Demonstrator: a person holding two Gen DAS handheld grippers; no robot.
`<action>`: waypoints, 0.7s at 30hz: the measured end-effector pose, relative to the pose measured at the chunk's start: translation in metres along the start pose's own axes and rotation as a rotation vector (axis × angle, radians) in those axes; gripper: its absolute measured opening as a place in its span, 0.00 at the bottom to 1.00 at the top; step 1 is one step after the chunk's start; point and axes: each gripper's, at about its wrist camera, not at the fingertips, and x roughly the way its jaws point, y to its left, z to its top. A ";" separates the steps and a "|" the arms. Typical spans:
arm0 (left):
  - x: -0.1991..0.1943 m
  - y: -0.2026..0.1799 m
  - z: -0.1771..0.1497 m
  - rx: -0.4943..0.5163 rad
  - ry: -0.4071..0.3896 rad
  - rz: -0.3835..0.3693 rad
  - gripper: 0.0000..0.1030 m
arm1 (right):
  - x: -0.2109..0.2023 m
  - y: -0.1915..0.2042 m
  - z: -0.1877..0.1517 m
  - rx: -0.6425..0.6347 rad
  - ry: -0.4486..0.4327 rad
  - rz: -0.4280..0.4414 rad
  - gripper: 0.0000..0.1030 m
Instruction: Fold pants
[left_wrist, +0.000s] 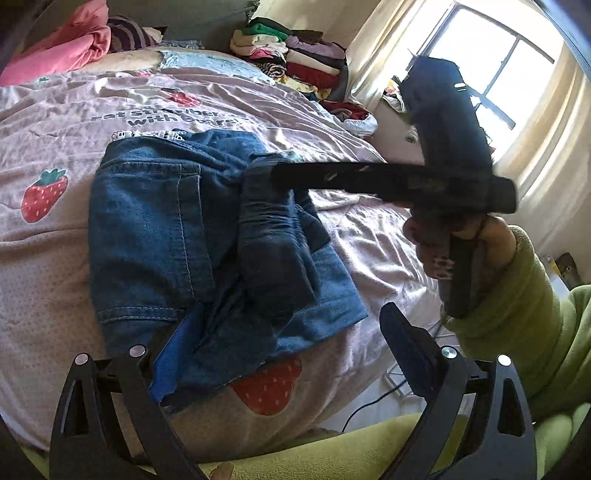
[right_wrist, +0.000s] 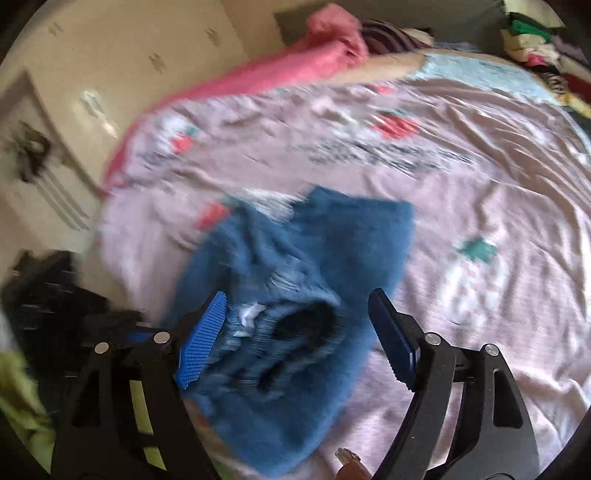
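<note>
A bed (left_wrist: 55, 229) fills both views, covered by a pale pink quilt (right_wrist: 480, 184) printed with strawberries and dark lettering. At the far edge of the bed a pink blanket (left_wrist: 74, 44) lies bunched toward one corner, and a stack of folded clothes (left_wrist: 295, 55) sits toward the other, beside a bright window (left_wrist: 498, 74) with cream curtains.

The denim pants (left_wrist: 166, 236) lie on the quilt near the bed's near edge, partly folded into a bulky bundle: a flat panel with pocket stitching lies on one side, and a rumpled, darker roll of leg fabric sits on top toward the other side. A frayed hem hangs toward the near edge.

A green sleeve (left_wrist: 524, 317) covers the person's right arm, whose hand (left_wrist: 443, 243) grips a black handle. The right tool (right_wrist: 295, 339) stands wide above the pants, its blue pads (right_wrist: 203, 339) apart with an open cuff of the denim showing between them; nothing is pinched. That view is blurred.

The left tool (left_wrist: 280, 354) is also spread wide. Its left pad (left_wrist: 173, 354) lies against the near corner of the denim, while the other pad stands clear of the cloth, so no fabric is clamped.
</note>
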 end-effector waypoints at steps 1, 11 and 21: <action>-0.003 -0.003 -0.004 0.000 -0.002 -0.005 0.91 | 0.002 -0.002 -0.001 0.005 0.007 -0.023 0.69; -0.050 0.004 0.001 -0.030 -0.100 0.067 0.95 | -0.043 0.011 -0.004 -0.077 -0.124 -0.037 0.76; -0.099 0.052 0.026 -0.121 -0.197 0.297 0.96 | -0.086 0.055 -0.031 -0.292 -0.206 -0.040 0.83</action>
